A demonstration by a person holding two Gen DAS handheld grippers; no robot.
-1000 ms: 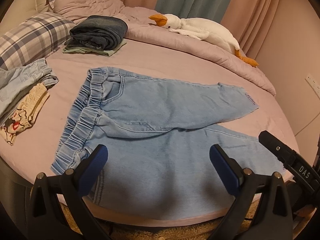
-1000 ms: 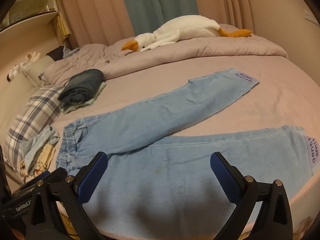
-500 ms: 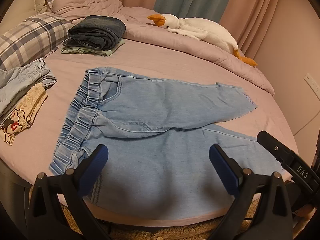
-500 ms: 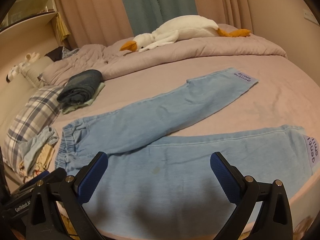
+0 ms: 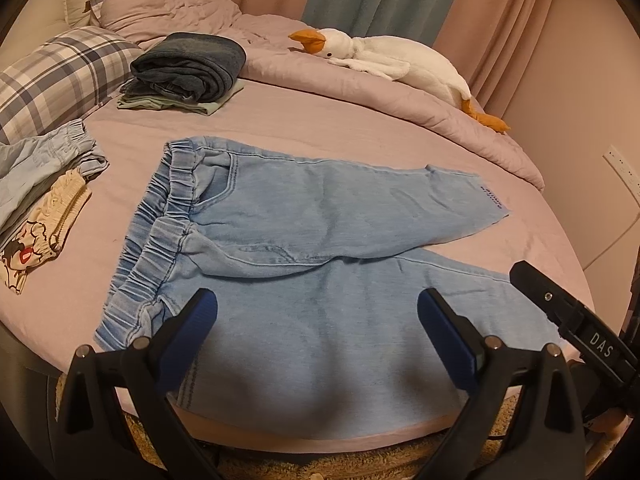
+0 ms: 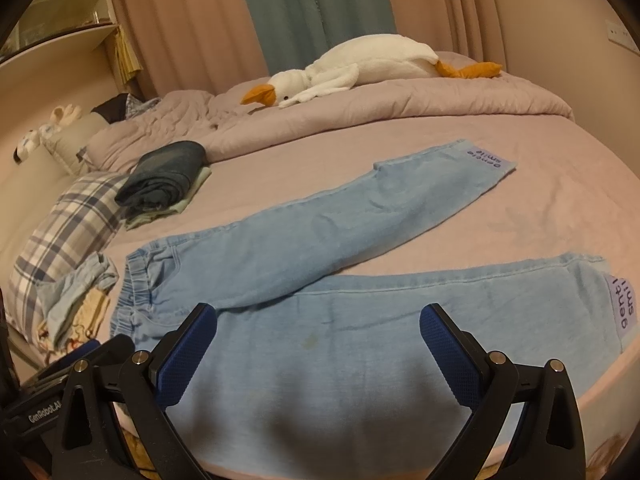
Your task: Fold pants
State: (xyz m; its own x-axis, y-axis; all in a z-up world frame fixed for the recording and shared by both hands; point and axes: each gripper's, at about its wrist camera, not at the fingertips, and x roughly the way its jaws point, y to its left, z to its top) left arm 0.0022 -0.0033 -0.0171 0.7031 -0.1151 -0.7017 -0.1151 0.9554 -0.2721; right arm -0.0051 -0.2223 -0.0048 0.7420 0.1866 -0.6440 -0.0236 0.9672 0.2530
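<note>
Almost nothing has shifted since a second ago: both cameras have only drifted slightly, and the pants lie as they did. From the left wrist view, the left gripper (image 5: 316, 328) hovers with its jaws spread wide and empty over the near leg of the light blue pants (image 5: 320, 216), which lie flat on the bed (image 5: 328, 128), elastic waistband (image 5: 160, 232) to the left and the far leg splayed away at an angle. This view alone shows the waistband and front pocket clearly, plus the tip of the right gripper at the right edge. From the right wrist view, the right gripper (image 6: 318, 340) is likewise wide open, holding nothing, above the near leg; only here does the near leg's cuff label (image 6: 624, 308) appear, along with the far cuff. Folding looks not yet begun: the legs are still apart, so bringing one leg over the other and then folding lengthwise both seem left to do.
</note>
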